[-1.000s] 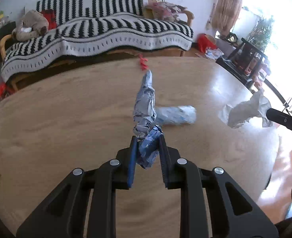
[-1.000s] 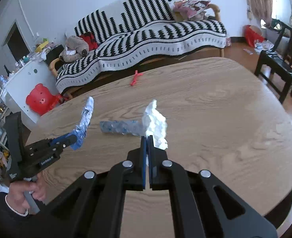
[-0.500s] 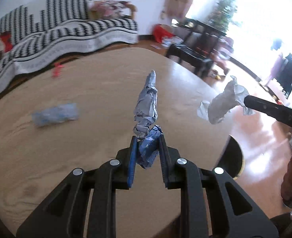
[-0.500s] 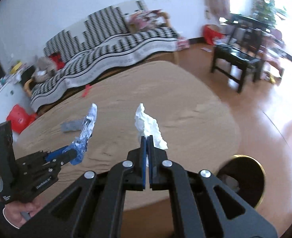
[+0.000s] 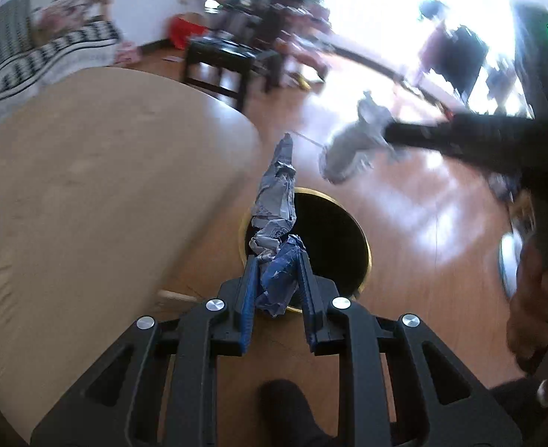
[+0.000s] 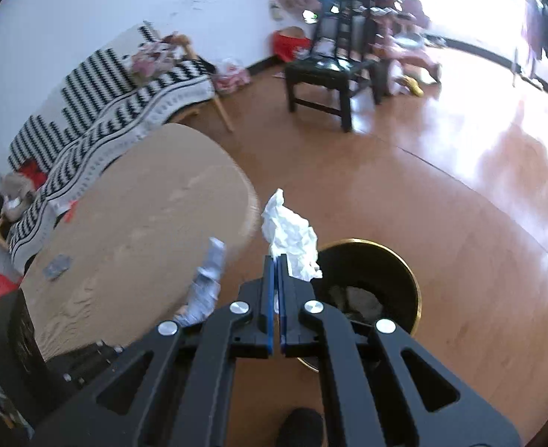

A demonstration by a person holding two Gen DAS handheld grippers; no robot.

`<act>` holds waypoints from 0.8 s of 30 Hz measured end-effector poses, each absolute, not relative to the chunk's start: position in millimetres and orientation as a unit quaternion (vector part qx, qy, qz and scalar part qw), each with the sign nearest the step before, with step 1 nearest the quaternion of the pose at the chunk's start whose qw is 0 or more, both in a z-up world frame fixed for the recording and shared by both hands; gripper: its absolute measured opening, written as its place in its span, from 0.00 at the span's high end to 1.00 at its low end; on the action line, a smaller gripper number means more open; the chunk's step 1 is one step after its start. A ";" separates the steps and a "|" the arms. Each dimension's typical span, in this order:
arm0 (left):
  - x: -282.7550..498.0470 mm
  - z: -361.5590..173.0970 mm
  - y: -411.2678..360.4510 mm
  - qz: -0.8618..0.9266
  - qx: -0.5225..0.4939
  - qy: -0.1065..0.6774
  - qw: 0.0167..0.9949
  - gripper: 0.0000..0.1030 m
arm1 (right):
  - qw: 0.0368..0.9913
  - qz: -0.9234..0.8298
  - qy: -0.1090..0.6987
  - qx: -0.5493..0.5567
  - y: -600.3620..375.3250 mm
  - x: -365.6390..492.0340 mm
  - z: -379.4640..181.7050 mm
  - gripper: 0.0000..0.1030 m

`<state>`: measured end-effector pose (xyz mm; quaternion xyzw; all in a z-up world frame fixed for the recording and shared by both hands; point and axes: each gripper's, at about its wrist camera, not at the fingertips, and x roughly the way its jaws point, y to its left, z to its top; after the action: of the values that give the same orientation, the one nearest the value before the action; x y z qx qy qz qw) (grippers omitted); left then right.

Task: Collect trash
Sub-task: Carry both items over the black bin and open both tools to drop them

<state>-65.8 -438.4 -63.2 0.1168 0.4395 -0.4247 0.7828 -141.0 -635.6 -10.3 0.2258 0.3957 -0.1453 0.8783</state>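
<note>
My left gripper (image 5: 277, 260) is shut on a crumpled silver and blue wrapper (image 5: 277, 201) that sticks up from its jaws, above the near rim of a round black bin with a gold rim (image 5: 365, 240) on the floor. My right gripper (image 6: 277, 259) is shut on a crumpled white tissue (image 6: 292, 236), just left of the same bin (image 6: 417, 290), which holds some trash. The tissue (image 5: 352, 141) and the right gripper's dark body show blurred in the left wrist view. The wrapper (image 6: 207, 283) shows in the right wrist view. One flat blue-grey wrapper (image 6: 56, 266) lies on the table.
The round wooden table (image 6: 143, 216) is to the left of the bin. A striped sofa (image 6: 99, 89) stands behind it. A dark chair (image 6: 333, 70) is on the wooden floor further back. A small red item (image 6: 71, 214) lies at the table's far edge. A person's hand (image 5: 534, 298) holds the right gripper.
Both grippers have swung right, off the table, and now hang over the floor at the bin. Each keeps its grip on its piece of trash. The view has rolled.
</note>
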 end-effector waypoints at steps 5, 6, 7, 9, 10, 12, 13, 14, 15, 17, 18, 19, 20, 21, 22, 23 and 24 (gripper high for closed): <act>-69.4 -82.6 -462.6 -0.443 0.124 0.454 0.763 0.80 | 0.860 -0.166 0.418 0.242 -659.1 -152.5 -43.6 0.97; -68.6 -85.1 -466.8 -0.445 0.126 0.453 0.762 0.80 | 0.854 -0.170 0.425 0.249 -663.2 -154.1 -52.6 0.97; -68.0 -85.9 -469.6 -0.446 0.128 0.453 0.761 0.80 | 0.850 -0.172 0.429 0.252 -665.7 -153.9 -58.0 0.97; -67.1 -88.8 -475.2 -0.449 0.128 0.455 0.759 0.80 | 0.843 -0.175 0.438 0.257 -670.6 -156.1 -69.2 0.97; -65.7 -91.0 -478.9 -0.450 0.128 0.456 0.758 0.80 | 0.841 -0.176 0.442 0.258 -671.3 -154.8 -72.4 0.97; -63.0 -96.6 -485.7 -0.450 0.130 0.457 0.756 0.80 | 0.837 -0.179 0.445 0.264 -675.8 -155.6 -78.0 0.97; -61.9 -98.5 -488.0 -0.450 0.131 0.458 0.755 0.80 | 0.836 -0.180 0.446 0.265 -677.7 -154.7 -79.7 0.97; -60.8 -102.0 -491.1 -0.449 0.131 0.461 0.754 0.80 | 0.835 -0.180 0.446 0.267 -679.7 -155.5 -82.0 0.97; -58.8 -104.5 -493.2 -0.447 0.132 0.464 0.753 0.80 | 0.834 -0.180 0.446 0.268 -680.4 -155.9 -82.9 0.97; -61.1 -108.9 -492.4 -0.446 0.134 0.467 0.752 0.80 | 0.834 -0.179 0.447 0.269 -681.4 -157.7 -85.5 0.97; -61.3 -109.6 -492.6 -0.444 0.135 0.467 0.752 0.80 | 0.834 -0.179 0.448 0.270 -681.5 -156.3 -85.5 0.97; -58.7 -110.7 -494.2 -0.442 0.138 0.467 0.753 0.80 | 0.833 -0.180 0.449 0.270 -680.2 -153.8 -85.7 0.97; -57.9 -111.8 -495.2 -0.441 0.140 0.467 0.754 0.80 | 0.832 -0.181 0.449 0.271 -679.7 -152.3 -85.8 0.97; -57.3 -113.2 -496.8 -0.440 0.141 0.466 0.754 0.80 | 0.831 -0.183 0.450 0.272 -681.2 -151.9 -87.5 0.97; -56.3 -114.2 -497.9 -0.439 0.143 0.466 0.755 0.80 | 0.830 -0.184 0.450 0.273 -681.5 -150.0 -88.3 0.97; -59.5 -113.3 -497.8 -0.439 0.144 0.465 0.755 0.80 | 0.829 -0.185 0.451 0.274 -682.2 -149.6 -89.0 0.97; -59.6 -113.6 -499.8 -0.438 0.146 0.463 0.757 0.80 | 0.828 -0.185 0.451 0.275 -683.0 -149.7 -90.2 0.97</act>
<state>-59.6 -499.8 -113.6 0.1464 0.4628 -0.4381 0.7566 -149.7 -683.0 -90.2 0.2755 0.4513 -0.1845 0.8285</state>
